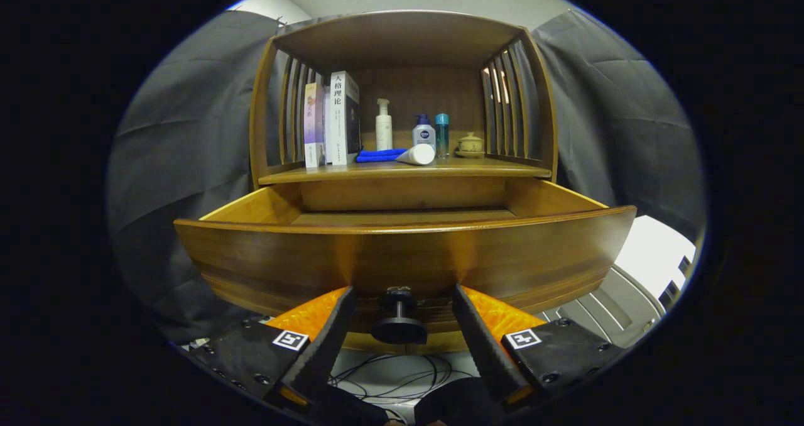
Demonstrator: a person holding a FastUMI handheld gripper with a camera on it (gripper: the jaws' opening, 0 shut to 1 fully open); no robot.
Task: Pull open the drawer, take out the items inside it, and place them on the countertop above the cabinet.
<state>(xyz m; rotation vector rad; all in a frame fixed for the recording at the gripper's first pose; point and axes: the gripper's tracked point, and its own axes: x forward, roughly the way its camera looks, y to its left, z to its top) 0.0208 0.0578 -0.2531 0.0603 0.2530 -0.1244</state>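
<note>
The gripper (399,303) stands open astride the drawer (402,256) knob (399,319). On the countertop (402,169): perhaps three books (333,121), three bottles (384,124), one tube (416,154).

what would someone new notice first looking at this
The wooden drawer stands pulled out just ahead of the tool, whose open fingers sit either side of the dark round knob without pressing on it. Above it, the countertop carries upright books, a blue cloth, a white tube lying on its side, several bottles and a small lidded cup.
</note>
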